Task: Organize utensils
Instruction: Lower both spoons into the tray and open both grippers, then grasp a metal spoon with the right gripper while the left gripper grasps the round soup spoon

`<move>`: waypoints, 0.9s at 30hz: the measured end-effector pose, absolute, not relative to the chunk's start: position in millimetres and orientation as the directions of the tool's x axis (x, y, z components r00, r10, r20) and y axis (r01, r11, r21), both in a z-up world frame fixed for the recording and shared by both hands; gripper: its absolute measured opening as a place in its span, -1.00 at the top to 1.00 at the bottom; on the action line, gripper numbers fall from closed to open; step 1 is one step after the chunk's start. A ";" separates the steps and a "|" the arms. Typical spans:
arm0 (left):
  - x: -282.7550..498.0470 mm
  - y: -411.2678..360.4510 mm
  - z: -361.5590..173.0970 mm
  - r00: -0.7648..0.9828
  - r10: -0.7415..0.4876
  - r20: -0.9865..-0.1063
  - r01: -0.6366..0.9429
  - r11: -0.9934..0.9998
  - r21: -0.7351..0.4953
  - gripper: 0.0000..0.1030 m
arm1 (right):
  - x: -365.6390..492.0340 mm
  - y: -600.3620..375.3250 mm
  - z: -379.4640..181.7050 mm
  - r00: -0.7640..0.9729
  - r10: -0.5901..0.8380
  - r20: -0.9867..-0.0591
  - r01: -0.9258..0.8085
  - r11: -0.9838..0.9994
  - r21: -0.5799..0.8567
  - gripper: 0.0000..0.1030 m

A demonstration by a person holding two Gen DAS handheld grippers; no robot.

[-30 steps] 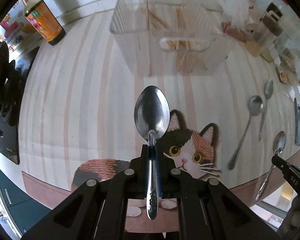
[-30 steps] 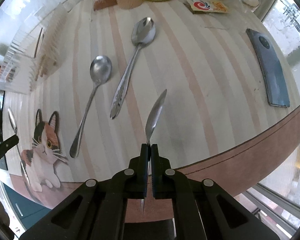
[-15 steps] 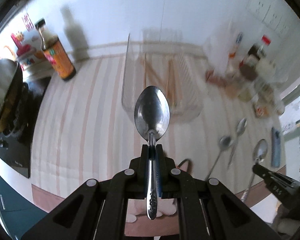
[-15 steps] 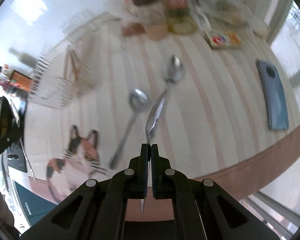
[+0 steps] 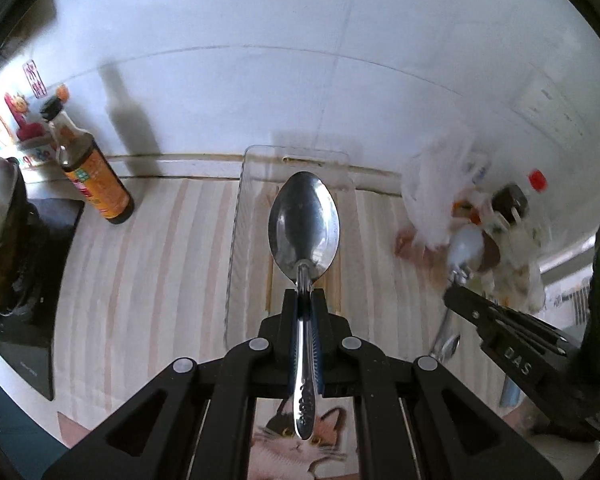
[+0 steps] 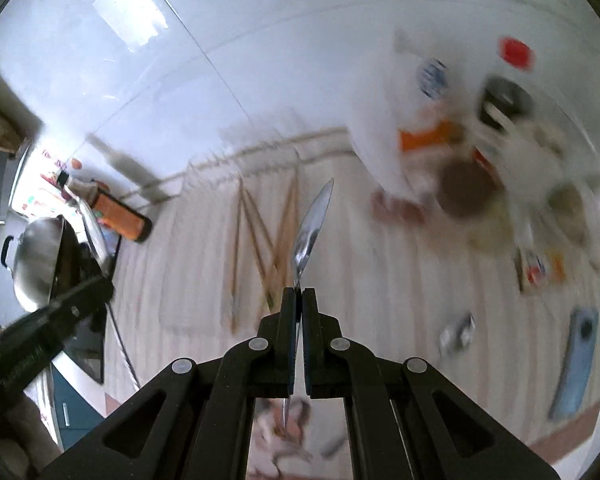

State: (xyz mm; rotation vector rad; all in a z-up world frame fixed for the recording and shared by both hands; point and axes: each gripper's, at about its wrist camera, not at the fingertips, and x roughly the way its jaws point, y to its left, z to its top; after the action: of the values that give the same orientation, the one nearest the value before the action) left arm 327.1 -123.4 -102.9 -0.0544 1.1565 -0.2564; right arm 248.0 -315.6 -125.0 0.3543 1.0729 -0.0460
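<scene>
My left gripper [image 5: 305,294] is shut on the handle of a steel spoon [image 5: 304,222], bowl facing the camera, held in the air in front of a clear plastic basket [image 5: 236,240] with wooden chopsticks [image 5: 269,276] in it. My right gripper [image 6: 298,294] is shut on a second spoon [image 6: 310,226], seen edge-on, above the chopsticks [image 6: 278,236] in the same basket. The right gripper also shows in the left wrist view [image 5: 456,294], with its spoon's bowl [image 5: 466,246] sticking up. Another spoon [image 6: 456,334] lies blurred on the striped mat.
A dark sauce bottle [image 5: 90,176] stands at the back left by a black stove [image 5: 28,280]. Bags and jars [image 5: 488,216] crowd the back right. A blue phone [image 6: 576,364] lies at the right. A cat picture [image 5: 300,448] marks the mat's near edge.
Both grippers have risen and tilted up towards the basket and wall, each still holding its spoon. The right gripper has come in closer to the left one.
</scene>
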 end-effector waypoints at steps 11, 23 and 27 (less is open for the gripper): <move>392.8 -114.2 -149.3 0.255 -0.203 -0.945 0.106 0.978 -0.182 0.88 | 349.6 -298.2 -170.0 0.372 0.194 -0.908 0.194 0.940 0.280 0.94; 352.7 -97.8 -138.0 0.469 0.000 -0.883 0.026 1.000 0.013 -0.45 | 315.6 -326.5 -170.7 0.377 0.135 -0.916 0.261 0.934 0.244 0.35; 326.5 -99.4 -136.5 0.551 0.041 -0.833 0.007 0.999 0.054 -0.97 | 257.0 -360.2 -174.2 0.383 0.056 -0.922 0.352 0.914 0.202 0.34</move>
State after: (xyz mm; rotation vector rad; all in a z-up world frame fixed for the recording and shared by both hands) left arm 326.5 -99.4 -136.5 0.0527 0.9870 0.0201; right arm 257.0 -360.2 -174.2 0.3983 1.1706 -0.1954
